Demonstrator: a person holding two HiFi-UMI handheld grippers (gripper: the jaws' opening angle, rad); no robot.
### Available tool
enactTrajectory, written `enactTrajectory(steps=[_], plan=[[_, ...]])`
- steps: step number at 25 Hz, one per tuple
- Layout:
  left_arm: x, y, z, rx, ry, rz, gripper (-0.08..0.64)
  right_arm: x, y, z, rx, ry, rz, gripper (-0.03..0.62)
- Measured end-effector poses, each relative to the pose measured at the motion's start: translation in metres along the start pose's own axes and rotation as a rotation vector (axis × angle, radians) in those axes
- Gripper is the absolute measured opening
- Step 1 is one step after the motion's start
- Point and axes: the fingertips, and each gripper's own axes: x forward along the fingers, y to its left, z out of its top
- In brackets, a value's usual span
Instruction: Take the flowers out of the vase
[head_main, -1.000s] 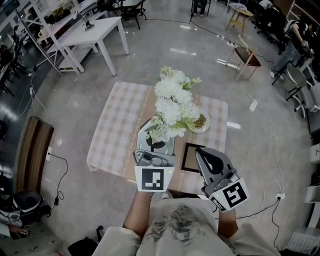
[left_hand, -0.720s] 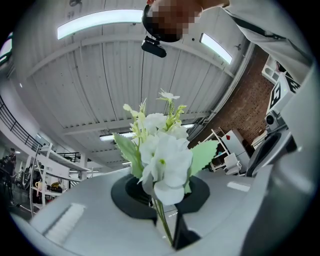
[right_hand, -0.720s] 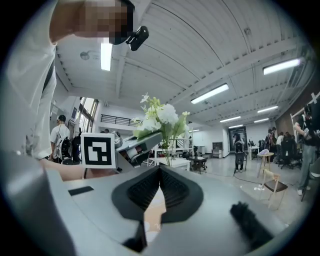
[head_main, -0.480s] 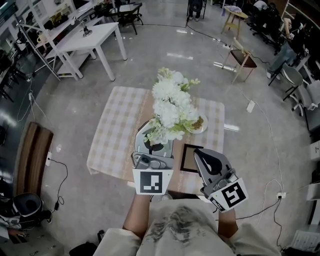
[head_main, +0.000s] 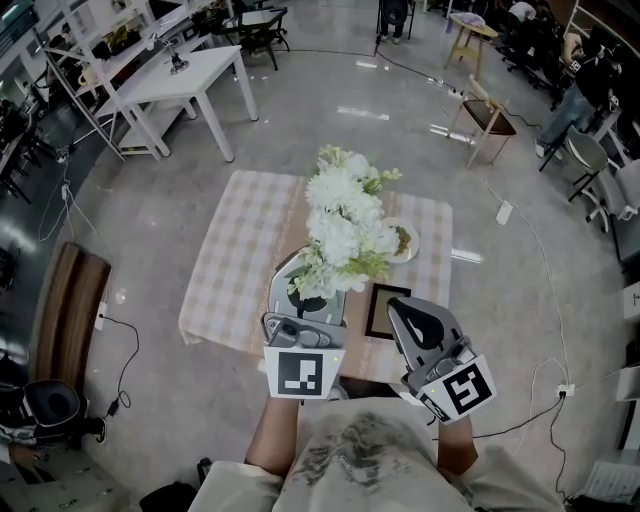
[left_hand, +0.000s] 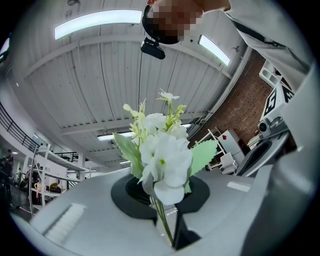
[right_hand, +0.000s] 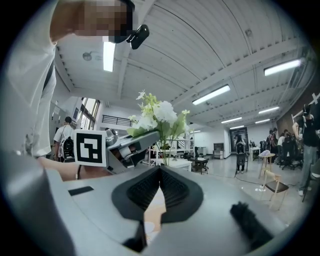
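One flower bunch (head_main: 345, 215) above the table (head_main: 235, 250), stems pinched by left gripper (left_hand: 167, 227). The right gripper (right_hand: 159, 172) pressed together, empty. One plate (head_main: 408, 241) on the table.

Flowers (left_hand: 162, 155): lower stem ends lost in the slit between the pressed-together jaws of the left gripper (left_hand: 170, 212).
Vase: not made out in any view; spot beneath the blooms covered.
Plate (head_main: 406, 241): left part behind the blooms, contents too small to tell.
Dark frame (head_main: 370, 312): near right corner under the right gripper (head_main: 405, 312).
Table (head_main: 230, 260): near edge partly behind both grippers.
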Motion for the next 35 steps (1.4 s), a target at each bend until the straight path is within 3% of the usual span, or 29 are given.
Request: enactTrajectory(steps=[20,35], plan=[[-0.04,-0.001,-0.035,-0.033,0.108,-0.02,0.057,0.019,0.025,0.0,0.008,0.008,0.051,0.015],[-0.053,-0.005,-0.054,-0.055,0.14,-0.04,0.057,0.031,0.035,-0.008,0.0,0.024,0.066,0.015]])
